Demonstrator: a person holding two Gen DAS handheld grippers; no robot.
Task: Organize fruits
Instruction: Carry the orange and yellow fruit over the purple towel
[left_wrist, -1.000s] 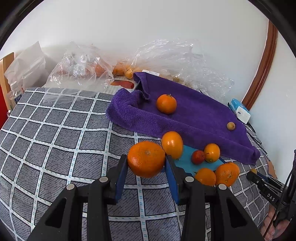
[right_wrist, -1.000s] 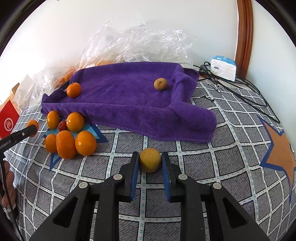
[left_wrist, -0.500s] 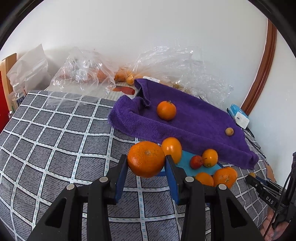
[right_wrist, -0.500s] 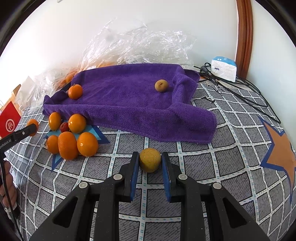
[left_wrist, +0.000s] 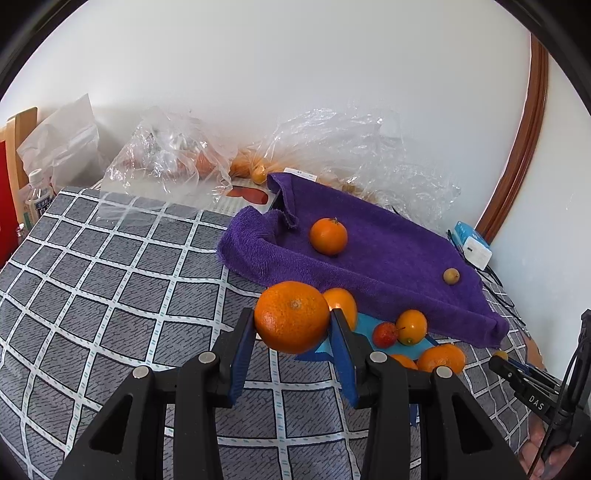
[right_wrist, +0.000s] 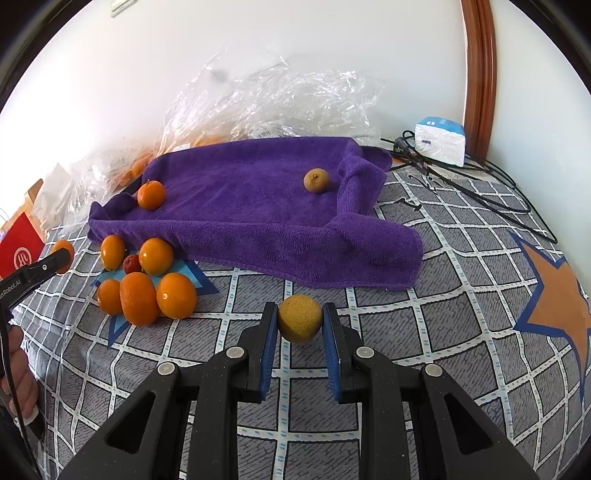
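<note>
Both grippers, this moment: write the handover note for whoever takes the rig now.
Left gripper: shut on a large orange.
Right gripper: shut on a small yellow-brown fruit.
Purple towel: one small orange at its left, one yellow-brown fruit at its right.
Pile of oranges and a red fruit lies unsorted beside the towel.
Left: place both held fruits, probably by kind, then clear the pile.

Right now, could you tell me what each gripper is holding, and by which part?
The left gripper clamps a large orange by its two opposite sides. The right gripper clamps a small yellowish fruit the same way.
</note>
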